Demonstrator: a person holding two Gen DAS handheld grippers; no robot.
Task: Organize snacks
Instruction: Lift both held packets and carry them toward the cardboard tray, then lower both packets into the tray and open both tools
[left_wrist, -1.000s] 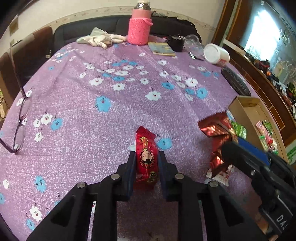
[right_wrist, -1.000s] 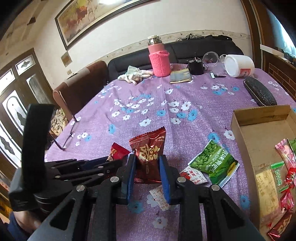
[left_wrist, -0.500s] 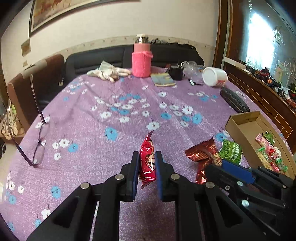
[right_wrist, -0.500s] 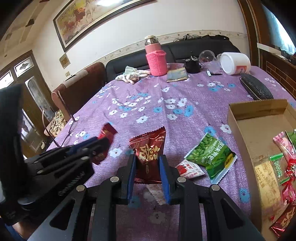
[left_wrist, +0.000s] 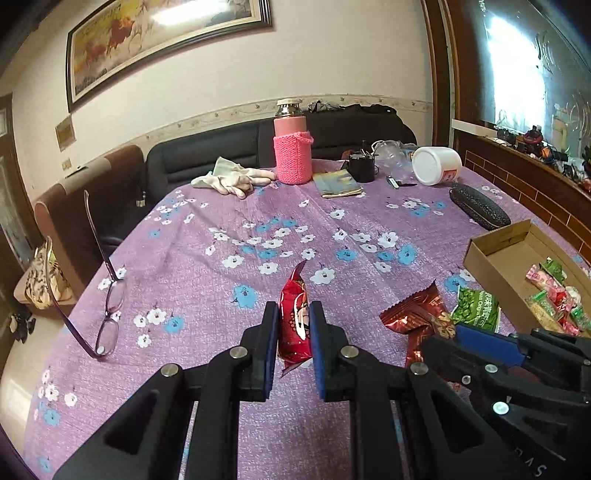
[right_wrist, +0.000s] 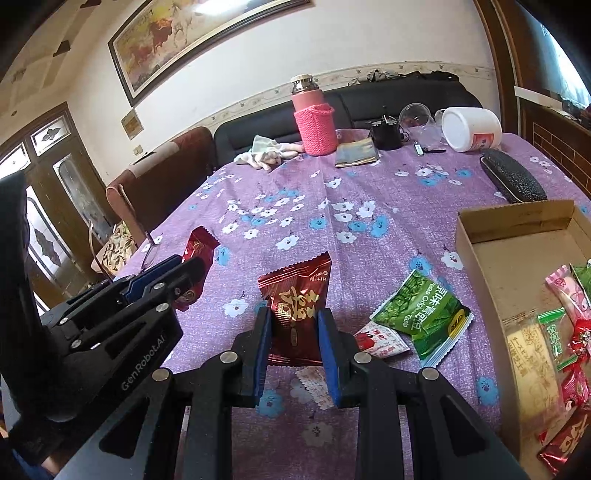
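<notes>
**Desk:** What fills the frame?

**Photographer:** A table under a purple cloth (left_wrist: 207, 295) printed with white and blue flowers, a black sofa (left_wrist: 221, 151) behind it. At the right edge lies a shallow brown cardboard box (right_wrist: 480, 236), its far end bare, its near end holding crinkly pink, green and red wrappers and one clear flat pack.

**Desk:** And the smaller pieces?

**Photographer:** A pink flask in a knitted sleeve (left_wrist: 291, 155), a white tub on its side (left_wrist: 437, 166), a pebbled black case (left_wrist: 478, 206), and folded glasses (left_wrist: 107, 302). A glossy green pea packet (right_wrist: 421, 314) lies flat just left of the box.

**Desk:** The claws?

**Photographer:** The left gripper (left_wrist: 293, 332) is clamped on a slim red snack packet (left_wrist: 293, 314), lifted clear of the cloth. The right gripper (right_wrist: 293, 336) pinches a dark red foil packet (right_wrist: 295, 299) with gold lettering, upright, left of the box.
</notes>
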